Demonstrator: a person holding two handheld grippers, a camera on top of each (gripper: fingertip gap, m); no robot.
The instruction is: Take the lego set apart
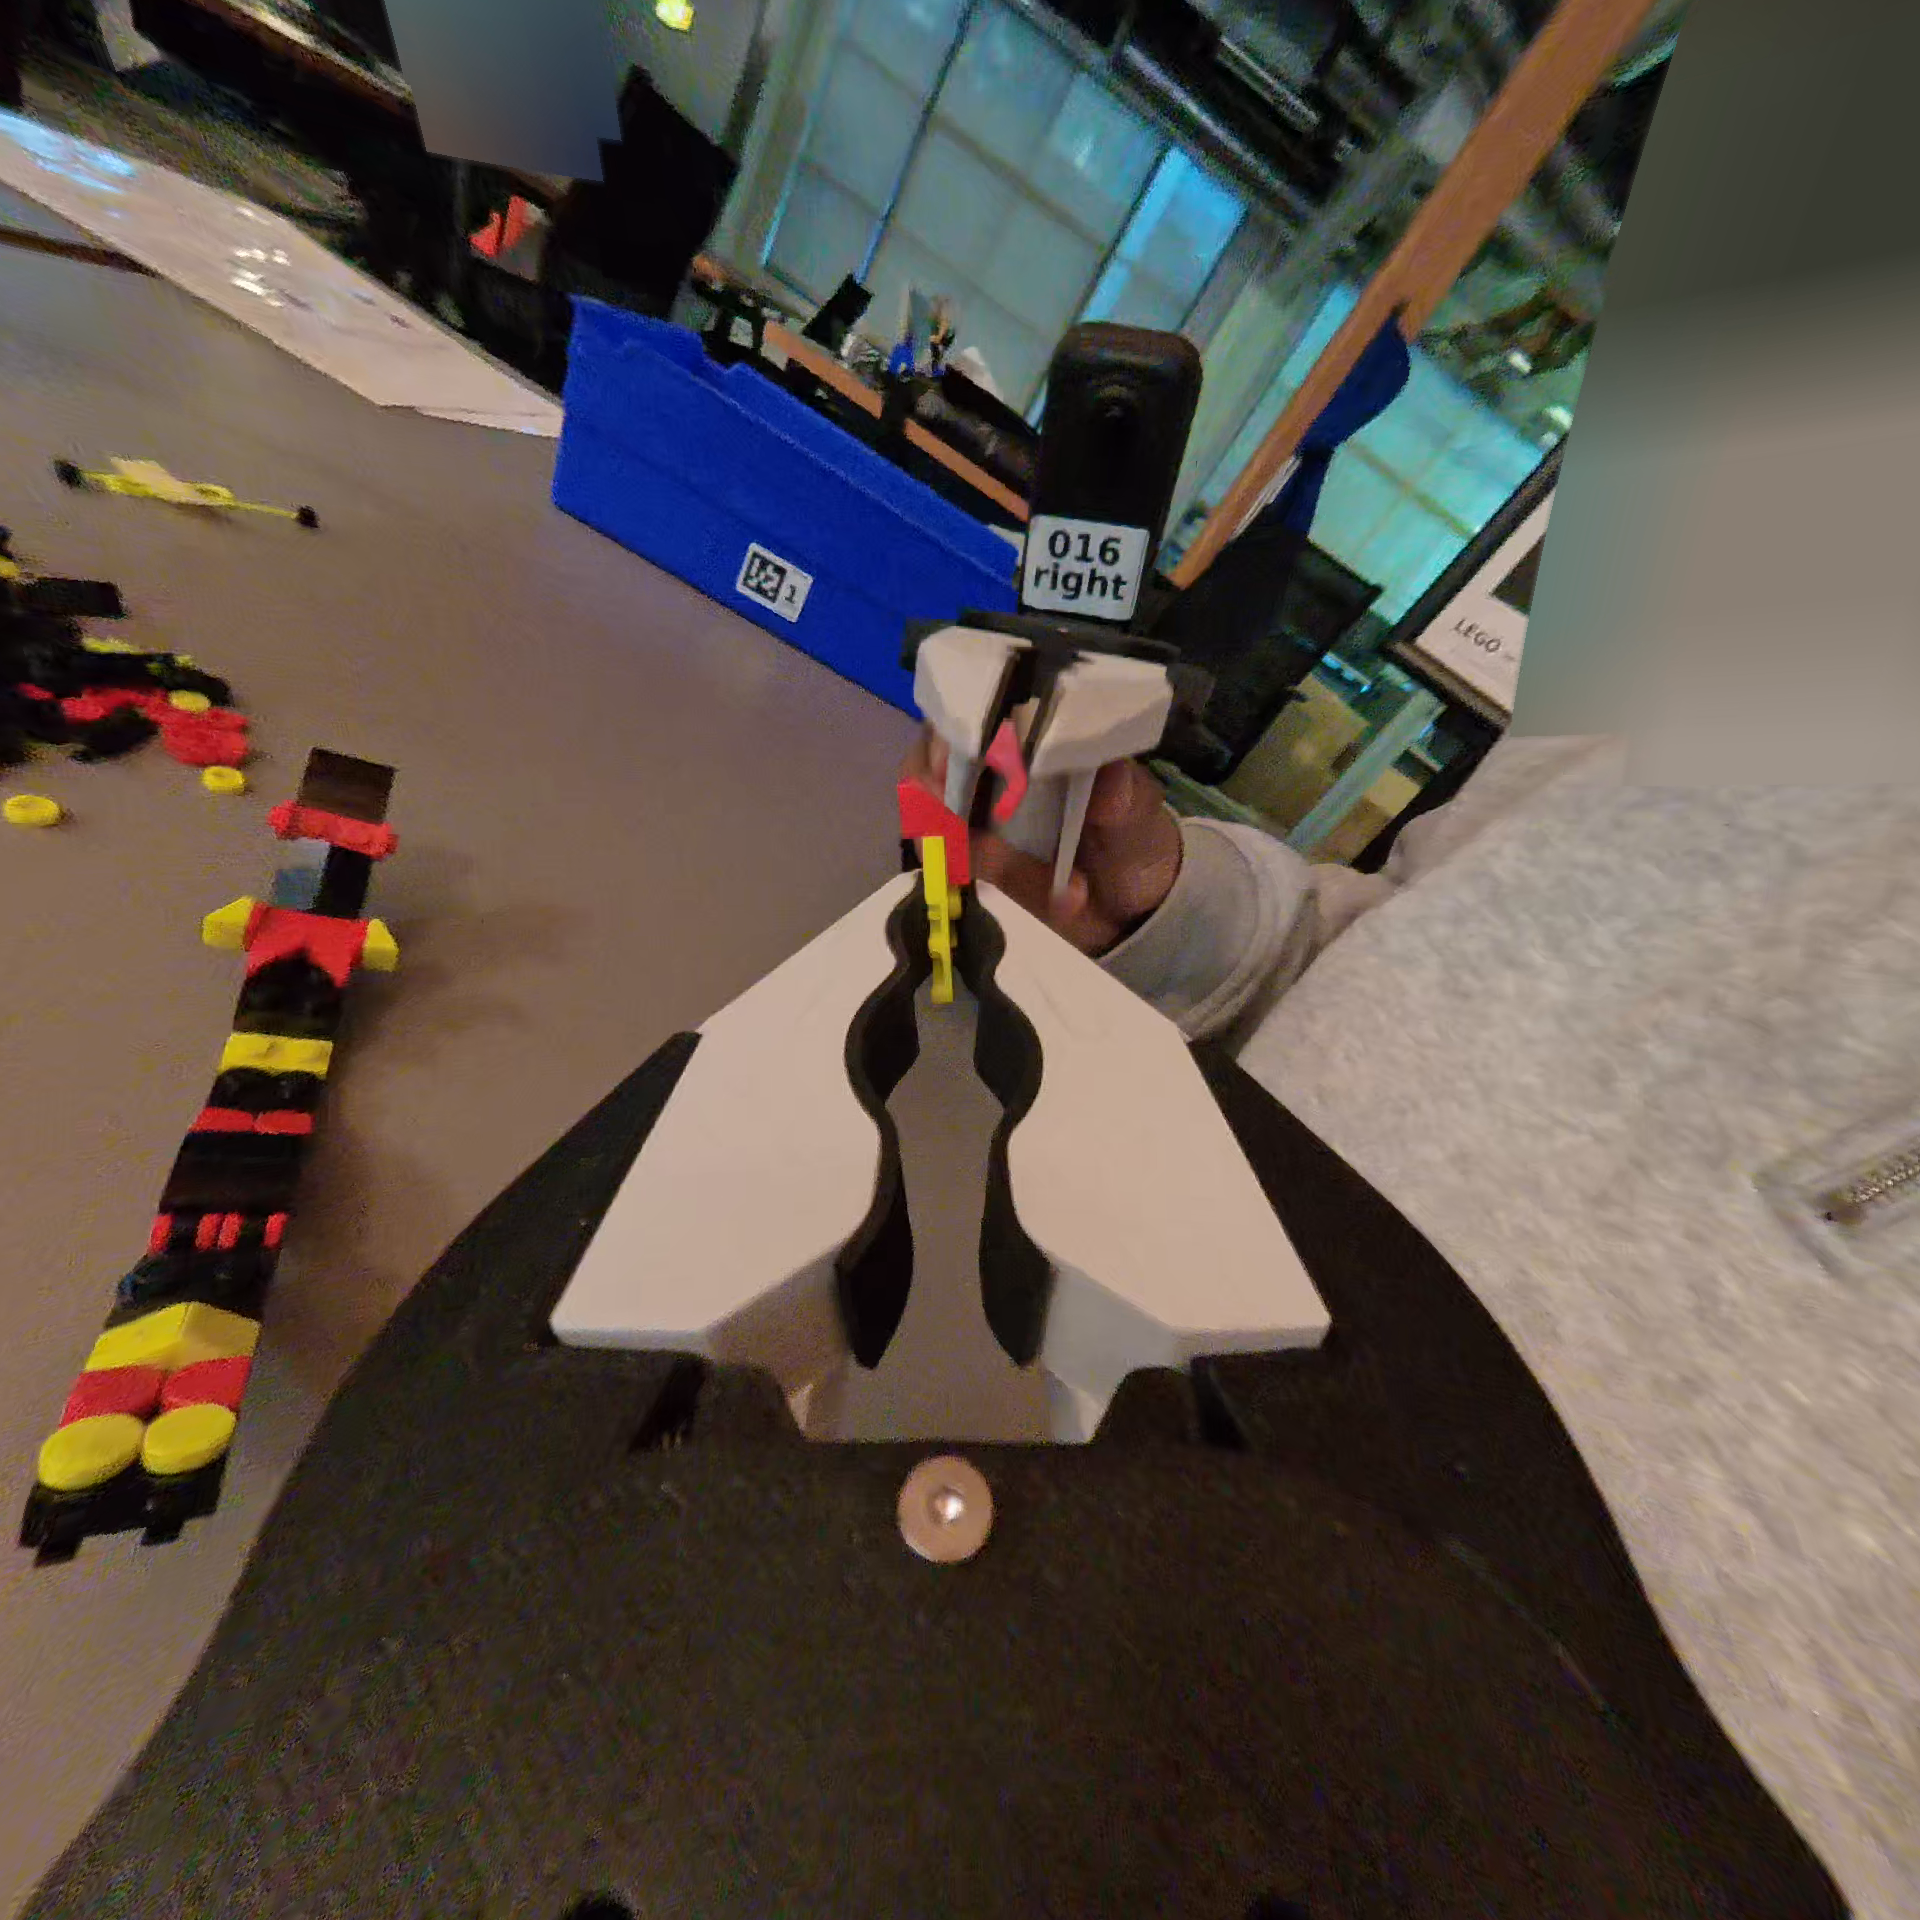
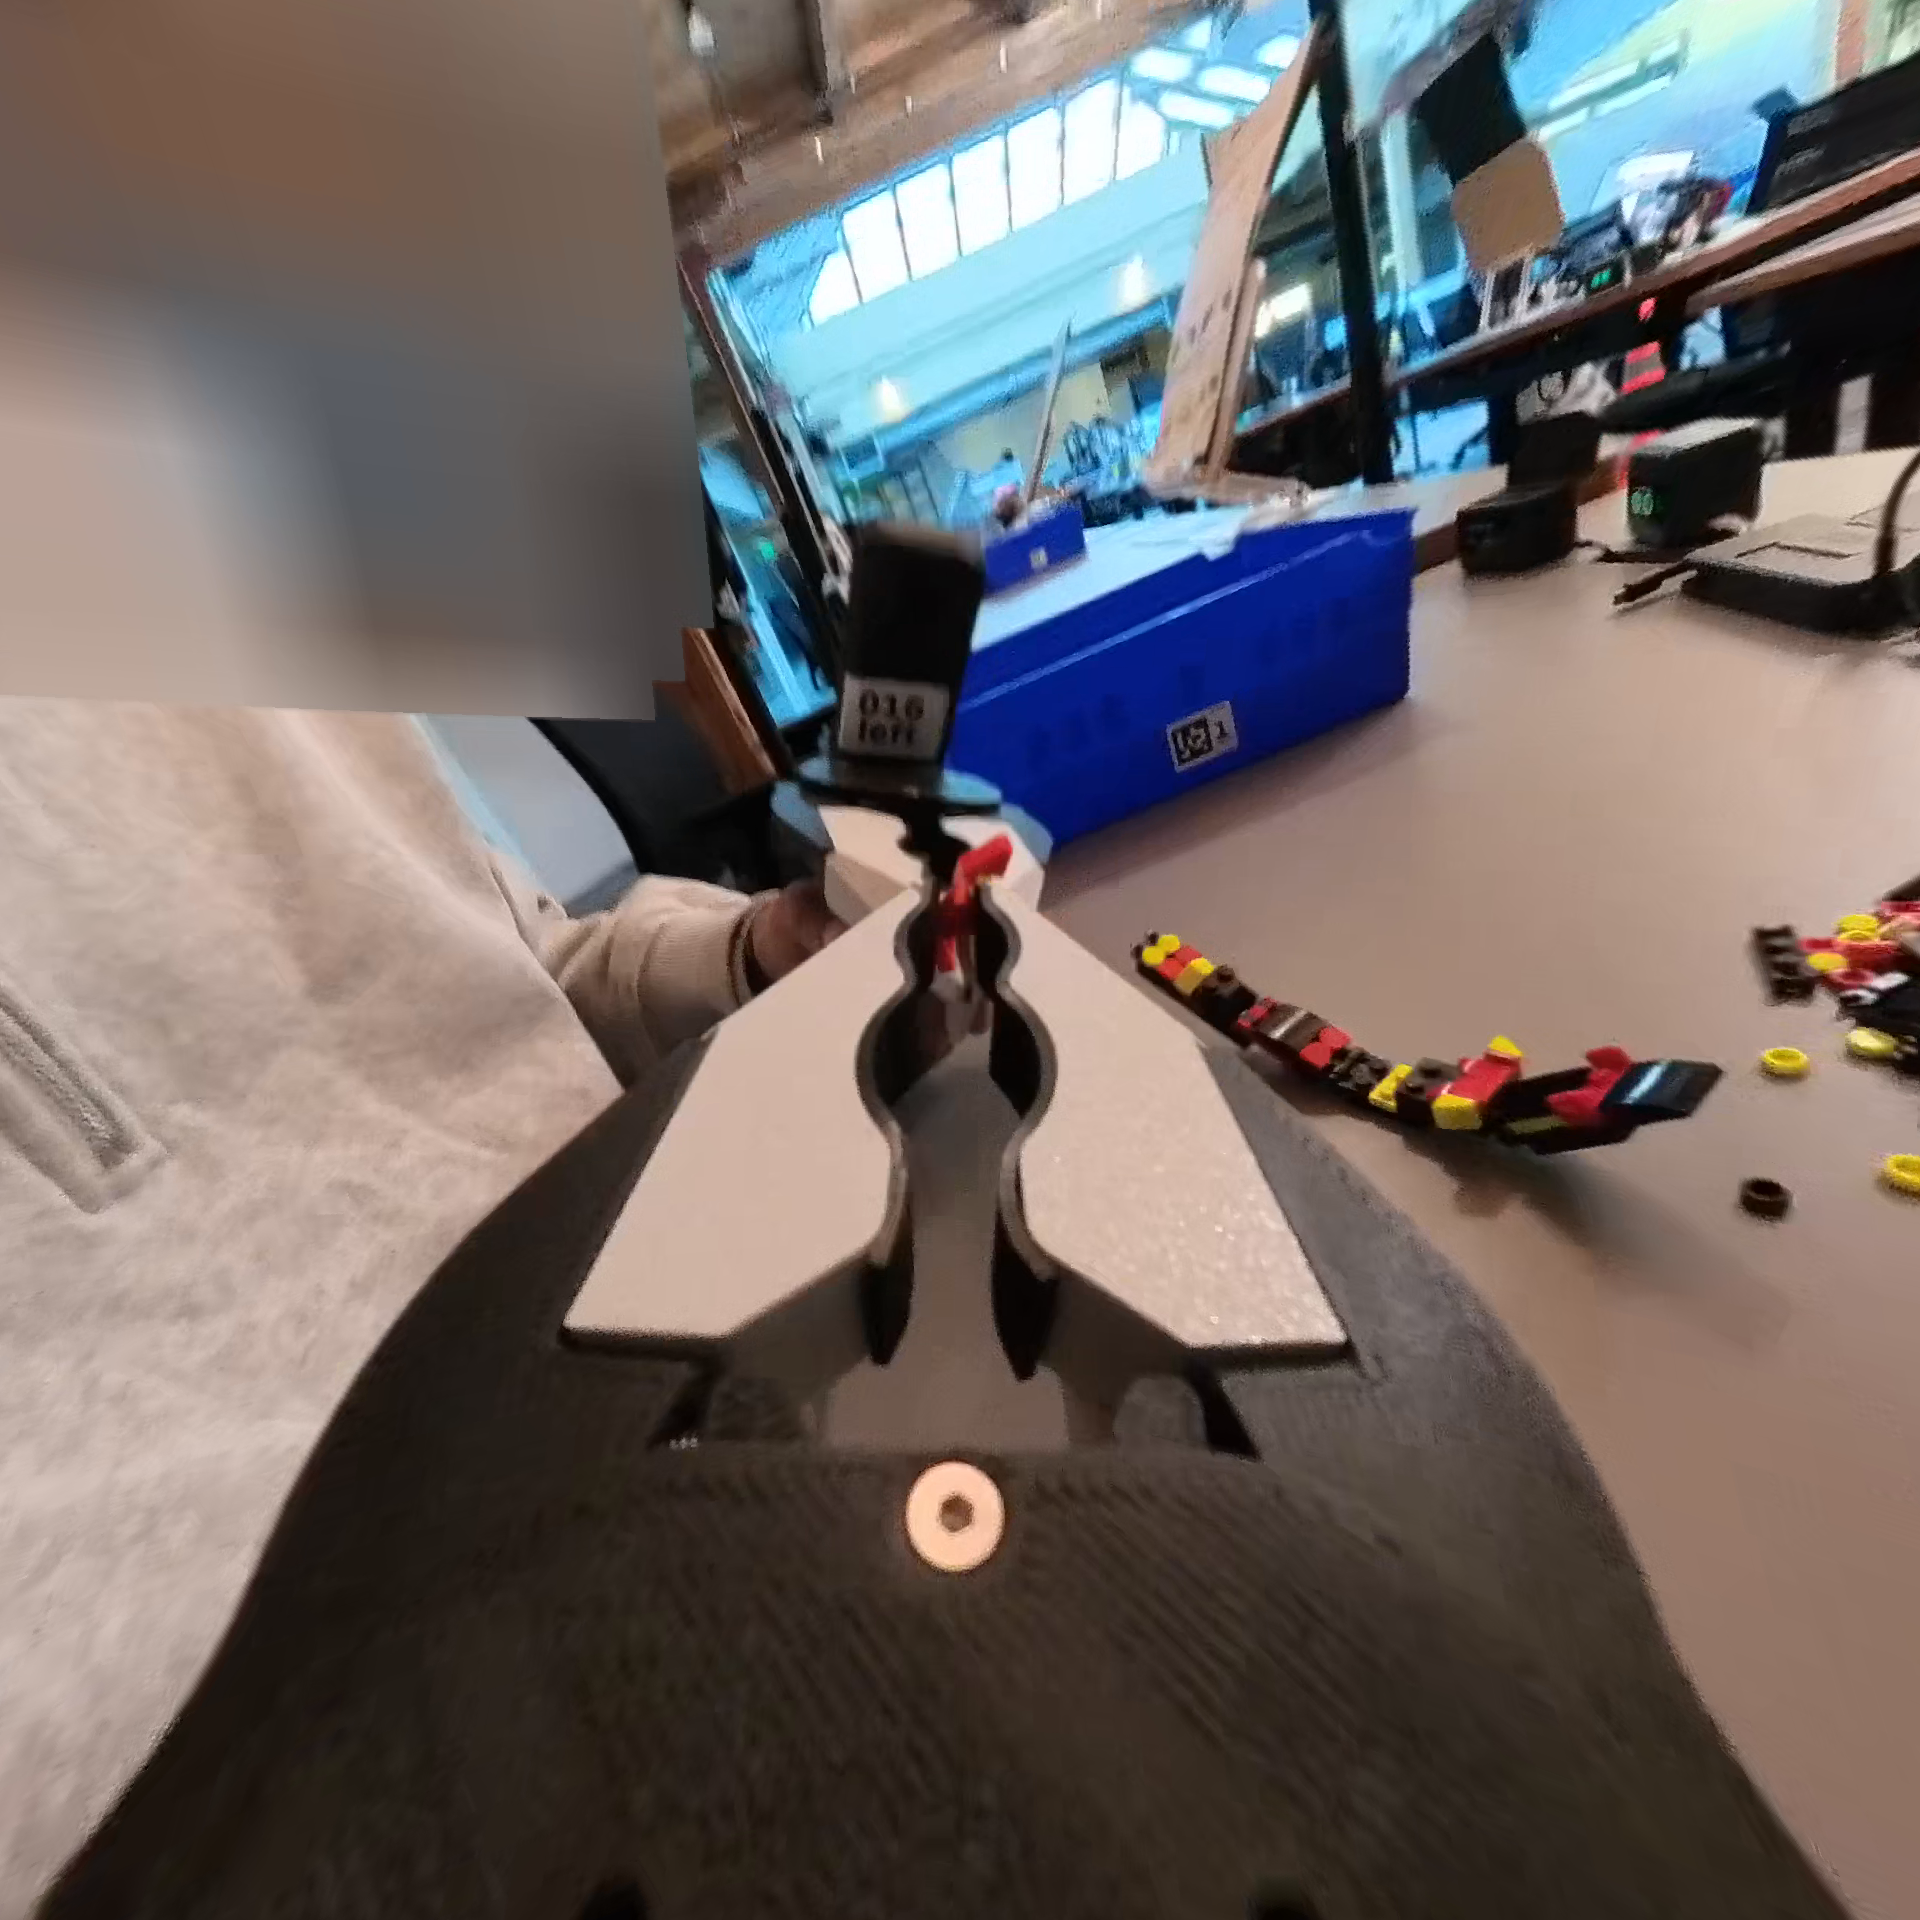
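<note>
In the left wrist view my left gripper (image 1: 940,899) is shut on a thin yellow lego plate (image 1: 940,935) held on edge, with a red piece (image 1: 932,821) joined to its far end. My right gripper (image 1: 1013,800) faces it tip to tip, with a red piece (image 1: 1006,774) between its fingers. In the right wrist view my right gripper (image 2: 951,920) is shut on a red lego piece (image 2: 956,925), and the left gripper (image 2: 914,862) stands just beyond it. Both are held above the table, in front of the person's grey top. A long black, red and yellow lego model (image 1: 249,1143) lies on the table; it also shows in the right wrist view (image 2: 1403,1060).
A pile of loose black, red and yellow pieces (image 1: 114,696) lies beyond the model, seen too in the right wrist view (image 2: 1860,966). A yellow piece with black ends (image 1: 177,486) lies farther off. A blue bin (image 1: 748,499) stands at the back of the grey table (image 1: 582,790). My two grippers' fingertips are within a few centimetres of each other.
</note>
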